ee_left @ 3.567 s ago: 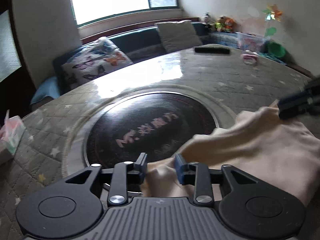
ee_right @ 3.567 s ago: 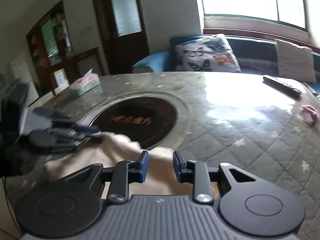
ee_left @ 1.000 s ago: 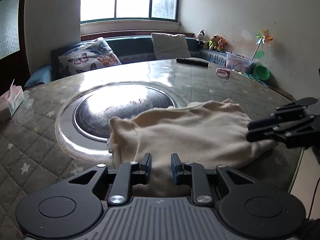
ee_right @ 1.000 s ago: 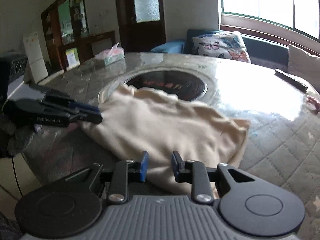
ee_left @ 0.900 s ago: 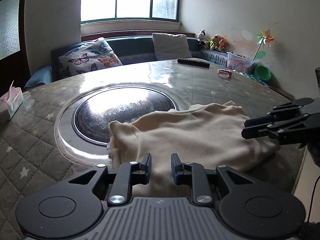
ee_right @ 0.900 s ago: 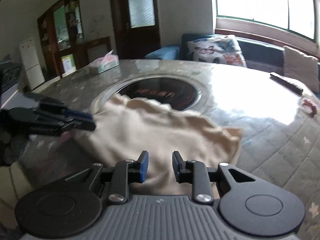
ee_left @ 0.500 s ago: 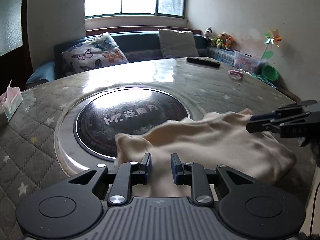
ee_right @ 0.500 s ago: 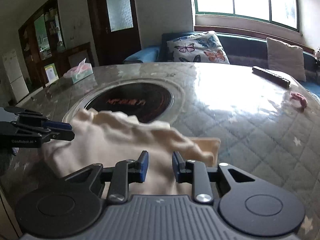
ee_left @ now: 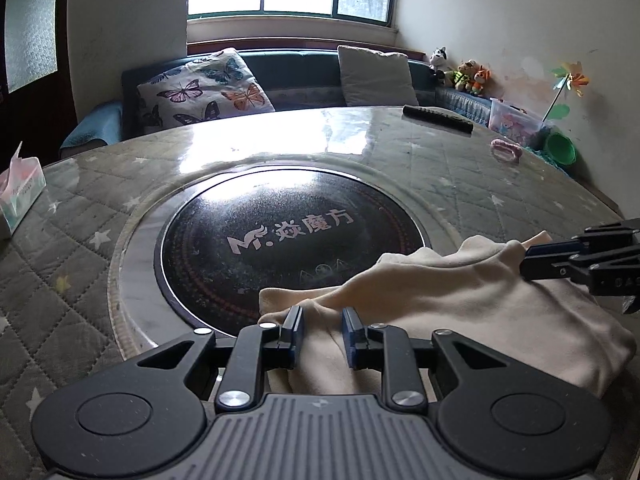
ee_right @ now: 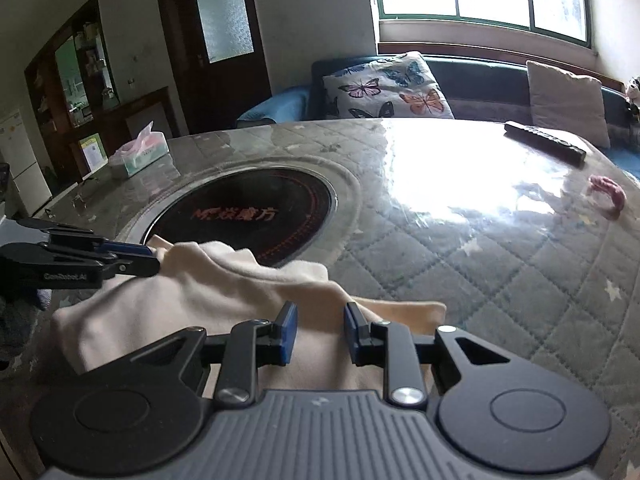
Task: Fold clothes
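A cream garment (ee_left: 460, 300) lies bunched on the near edge of a round quilted table (ee_left: 100, 216), its far edge reaching the black centre disc (ee_left: 280, 240). My left gripper (ee_left: 322, 330) holds a fold of the cloth between its fingers. My right gripper (ee_right: 318, 332) holds another fold of the same garment (ee_right: 200, 304). Each gripper shows in the other's view, the right one (ee_left: 532, 266) at the right, the left one (ee_right: 148, 260) at the left, both clamped on the cloth edge.
A tissue box (ee_left: 18, 192) stands at the table's left edge. A black remote (ee_left: 438, 118) and a pink hair tie (ee_left: 506, 152) lie at the far right. A sofa with a butterfly cushion (ee_left: 204, 88) runs behind the table.
Both grippers have lowered and moved forward with the cloth. The garment, spread wide a second ago, is now drawn together and doubled near the table's front edge.
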